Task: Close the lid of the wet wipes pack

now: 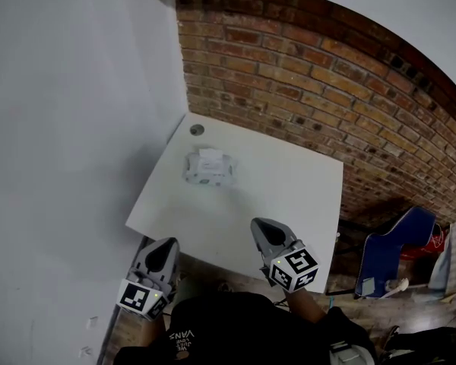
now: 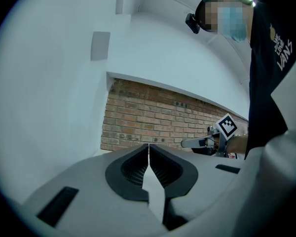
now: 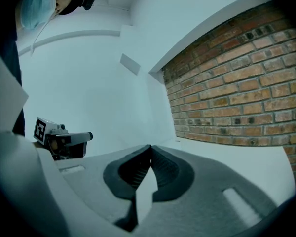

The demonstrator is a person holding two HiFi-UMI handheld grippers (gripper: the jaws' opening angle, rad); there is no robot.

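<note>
A white wet wipes pack (image 1: 209, 168) lies on the white table (image 1: 289, 204), toward its far left, with its lid up and a wipe sticking out of the top. My left gripper (image 1: 162, 250) is held low at the table's near left corner, well short of the pack, jaws shut with nothing in them (image 2: 148, 146). My right gripper (image 1: 264, 227) hovers over the table's near edge, to the right of the pack and apart from it, also shut and empty (image 3: 150, 147). Neither gripper view shows the pack.
A brick wall (image 1: 327, 90) runs behind the table and a white wall (image 1: 61, 128) stands at its left. A round grommet hole (image 1: 197, 129) sits at the table's far left corner. A blue folding chair (image 1: 395, 249) stands to the right of the table.
</note>
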